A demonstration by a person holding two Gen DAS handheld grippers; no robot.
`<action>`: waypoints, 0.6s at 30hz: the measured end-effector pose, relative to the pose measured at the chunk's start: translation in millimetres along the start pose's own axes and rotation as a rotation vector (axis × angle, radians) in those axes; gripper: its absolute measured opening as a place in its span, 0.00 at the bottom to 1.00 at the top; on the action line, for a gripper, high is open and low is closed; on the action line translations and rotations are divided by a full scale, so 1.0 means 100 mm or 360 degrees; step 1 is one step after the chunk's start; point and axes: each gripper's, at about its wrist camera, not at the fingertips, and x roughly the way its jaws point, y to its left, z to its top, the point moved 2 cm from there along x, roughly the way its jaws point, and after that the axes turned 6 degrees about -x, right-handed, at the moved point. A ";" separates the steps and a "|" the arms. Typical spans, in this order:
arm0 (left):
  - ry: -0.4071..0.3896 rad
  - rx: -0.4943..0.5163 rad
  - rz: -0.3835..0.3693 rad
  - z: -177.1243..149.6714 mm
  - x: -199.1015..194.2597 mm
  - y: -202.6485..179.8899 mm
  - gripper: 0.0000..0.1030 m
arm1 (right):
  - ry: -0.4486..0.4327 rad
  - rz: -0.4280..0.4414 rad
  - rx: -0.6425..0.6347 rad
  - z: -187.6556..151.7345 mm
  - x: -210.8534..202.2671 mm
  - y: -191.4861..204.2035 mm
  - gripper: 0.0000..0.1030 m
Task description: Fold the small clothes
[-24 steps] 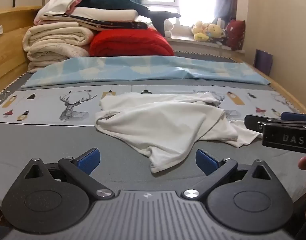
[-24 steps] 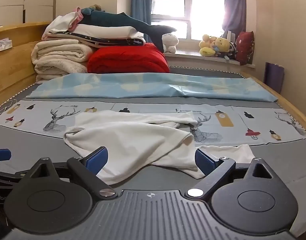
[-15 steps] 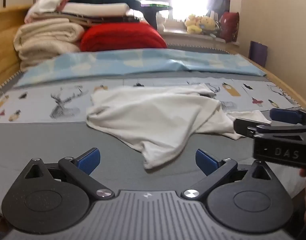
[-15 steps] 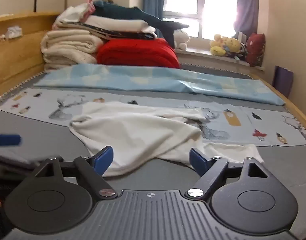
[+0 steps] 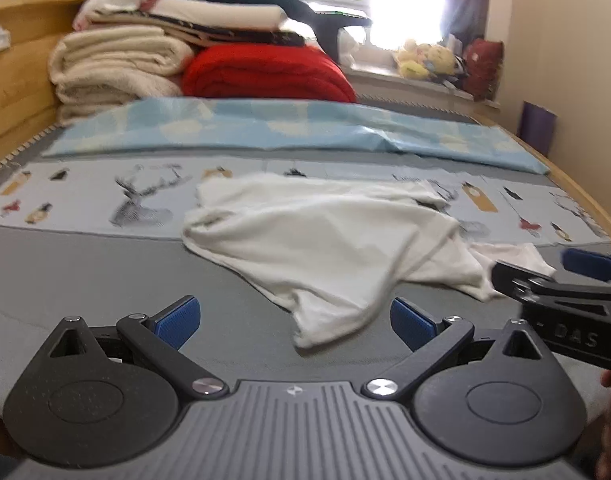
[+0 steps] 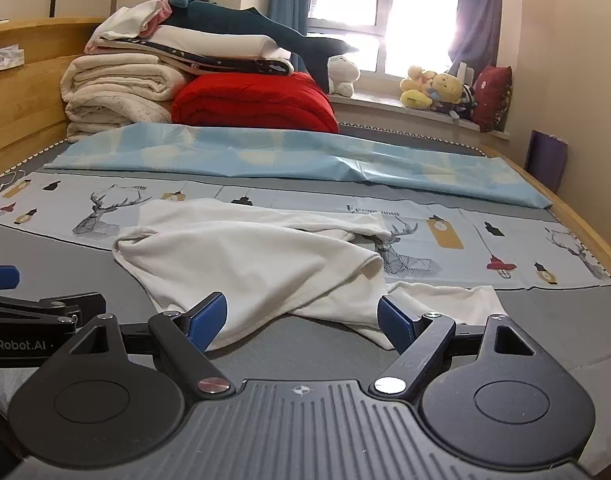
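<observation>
A crumpled white garment lies on the grey bed cover; it also shows in the right wrist view. My left gripper is open and empty, low over the cover, with the garment's near tip between its blue pads. My right gripper is open and empty, its pads at the garment's near edge. The right gripper shows at the right edge of the left wrist view. The left gripper shows at the left edge of the right wrist view.
A deer-print sheet and a light blue sheet lie behind the garment. Folded blankets, a red quilt and a plush shark are stacked at the back. Wooden bed rails run along both sides.
Both grippers have moved forward toward the garment, which now looks larger and nearer. The right gripper's pads now reach its near edge. Both stay open.
</observation>
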 end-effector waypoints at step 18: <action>0.0014 0.0024 0.0010 -0.04 0.00 -0.06 0.99 | 0.0020 0.0011 -0.0011 0.00 0.02 0.04 0.83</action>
